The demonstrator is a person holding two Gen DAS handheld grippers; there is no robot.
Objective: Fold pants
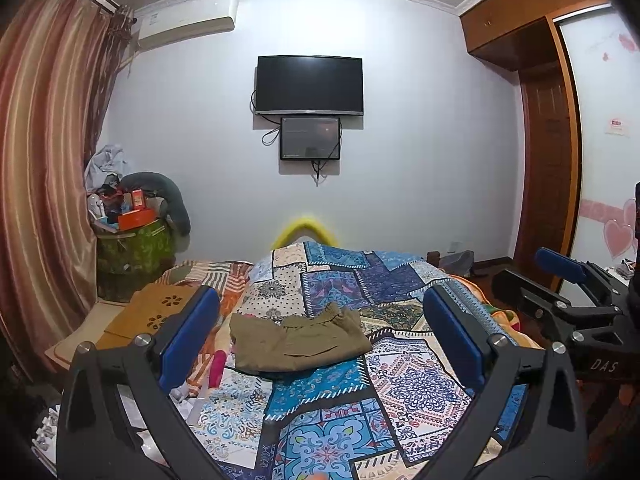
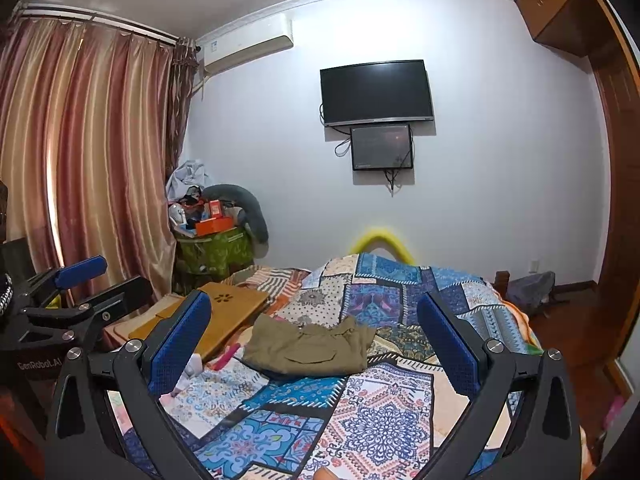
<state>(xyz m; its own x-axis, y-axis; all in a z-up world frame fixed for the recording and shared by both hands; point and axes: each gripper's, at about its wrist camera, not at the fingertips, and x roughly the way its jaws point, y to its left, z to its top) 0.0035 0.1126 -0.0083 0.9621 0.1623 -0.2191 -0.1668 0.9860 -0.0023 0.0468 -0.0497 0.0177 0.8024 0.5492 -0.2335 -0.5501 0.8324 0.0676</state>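
Olive-khaki pants [image 1: 300,342] lie folded into a compact bundle on the patchwork quilt [image 1: 328,412] of the bed, also in the right wrist view [image 2: 308,346]. My left gripper [image 1: 320,320] is open and empty, held back from the pants and above the quilt. My right gripper [image 2: 314,320] is open and empty too, at about the same distance. The right gripper shows at the right edge of the left wrist view [image 1: 560,280]; the left gripper shows at the left edge of the right wrist view [image 2: 80,276].
A wooden lap desk [image 2: 216,316] lies on the bed's left side. A green basket of clutter [image 2: 216,248] stands by the striped curtain [image 2: 80,160]. A TV [image 2: 376,92] hangs on the far wall. A wardrobe [image 1: 552,152] stands at right.
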